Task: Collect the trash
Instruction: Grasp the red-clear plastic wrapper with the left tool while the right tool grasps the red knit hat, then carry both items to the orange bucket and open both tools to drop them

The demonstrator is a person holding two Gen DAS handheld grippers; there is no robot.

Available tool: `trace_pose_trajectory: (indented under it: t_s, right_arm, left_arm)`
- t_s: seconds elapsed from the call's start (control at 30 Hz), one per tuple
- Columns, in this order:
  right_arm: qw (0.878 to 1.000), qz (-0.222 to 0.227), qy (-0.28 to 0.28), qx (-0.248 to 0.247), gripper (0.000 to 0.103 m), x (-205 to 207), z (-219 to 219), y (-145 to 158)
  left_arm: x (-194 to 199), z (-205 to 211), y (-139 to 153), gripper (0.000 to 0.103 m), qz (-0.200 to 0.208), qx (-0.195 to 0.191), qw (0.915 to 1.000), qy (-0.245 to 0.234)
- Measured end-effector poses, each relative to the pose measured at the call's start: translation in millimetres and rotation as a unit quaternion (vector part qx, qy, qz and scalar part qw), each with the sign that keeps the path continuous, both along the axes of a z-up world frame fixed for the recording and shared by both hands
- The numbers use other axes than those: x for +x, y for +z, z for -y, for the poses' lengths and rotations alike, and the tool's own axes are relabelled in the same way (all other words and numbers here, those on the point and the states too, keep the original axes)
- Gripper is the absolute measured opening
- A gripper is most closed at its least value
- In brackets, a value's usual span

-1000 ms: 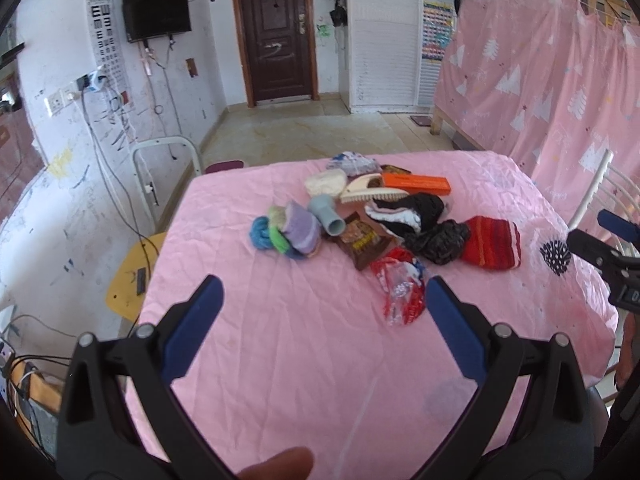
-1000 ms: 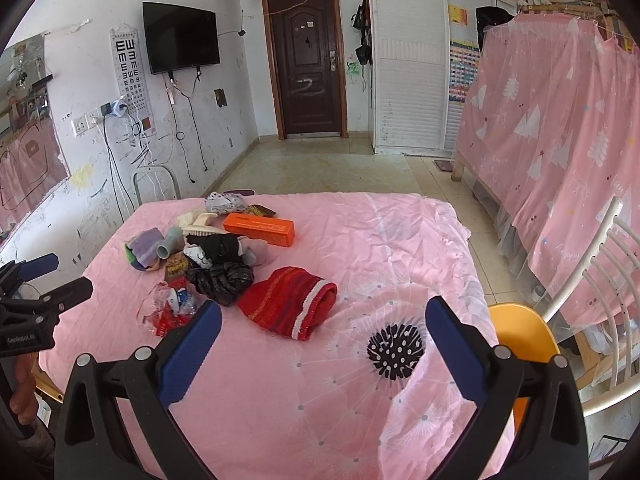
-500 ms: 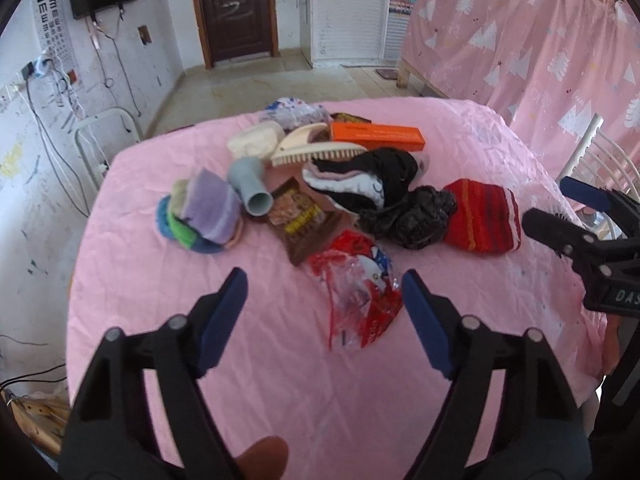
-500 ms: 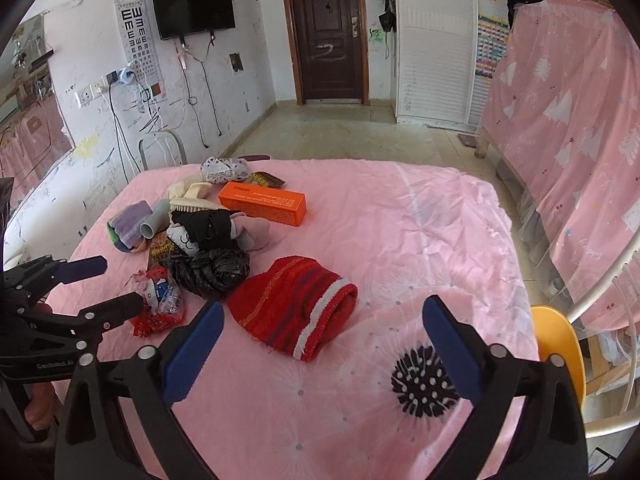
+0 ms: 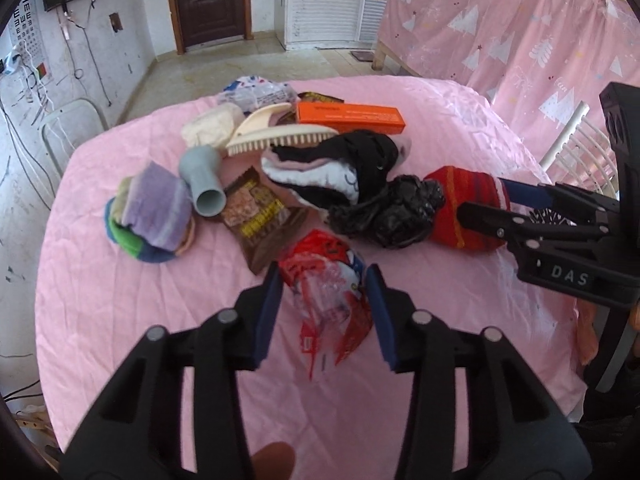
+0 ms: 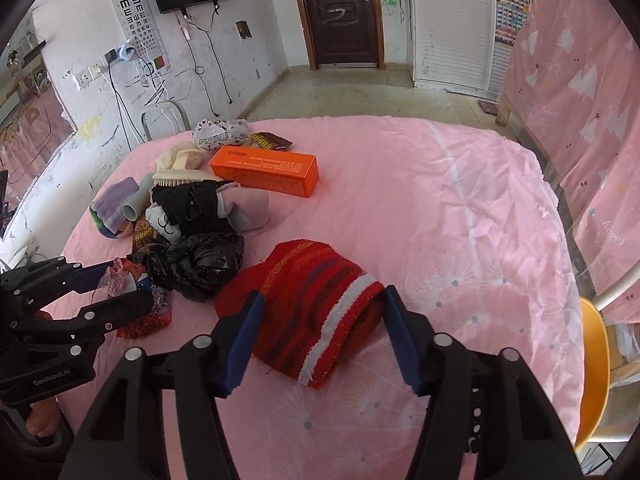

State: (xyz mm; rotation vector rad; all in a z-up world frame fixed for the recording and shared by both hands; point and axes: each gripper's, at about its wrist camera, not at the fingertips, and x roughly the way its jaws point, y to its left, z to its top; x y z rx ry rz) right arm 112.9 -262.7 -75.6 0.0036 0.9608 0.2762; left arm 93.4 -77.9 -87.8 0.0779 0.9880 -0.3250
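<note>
Left gripper [image 5: 324, 280], seen from its own camera, is straddling the red-and-clear wrapper [image 5: 328, 300] near the table's near edge, jaws narrowed about it but not visibly pinching; nothing is being lifted. Just beyond are lying a brown snack packet [image 5: 256, 216] and a crumpled black bag [image 5: 392, 216], with an orange box [image 5: 350, 117] farther off. Right gripper [image 6: 322, 300], in its own view, is spanning the red knitted hat [image 6: 312, 308] with jaws wide, not gripping. No bin is showing in either view; collection looks barely begun, all trash still sitting on the pink tablecloth [image 6: 460, 208].
</note>
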Motion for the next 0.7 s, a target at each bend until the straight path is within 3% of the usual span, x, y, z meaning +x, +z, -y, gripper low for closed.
trace_pose_trajectory:
  t_s: [0.1, 0.23, 0.37, 0.7]
  right_arm:
    - [1.000, -0.009, 0.003, 0.003, 0.034, -0.9, 1.9, -4.5]
    - [1.000, -0.009, 0.008, 0.019, 0.010, -4.7, 7.7, -2.1]
    - [0.999, 0.004, 0.011, 0.030, 0.005, -13.1, 12.0, 5.6]
    - [0.997, 0.065, 0.005, 0.043, 0.005, -48.7, 39.8, 42.6]
  left_arm:
    - [-1.8, 1.9, -1.2, 0.033, -0.001, -0.006, 1.0000, 0.000]
    - [-6.0, 3.9, 0.7, 0.028, 0.001, -0.006, 1.0000, 0.003]
    - [-13.9, 4.9, 8.5, 0.027, 0.011, -0.001, 0.9999, 0.009]
    - [-41.0, 32.8, 41.6, 0.027, 0.058, 0.026, 0.9980, 0.008]
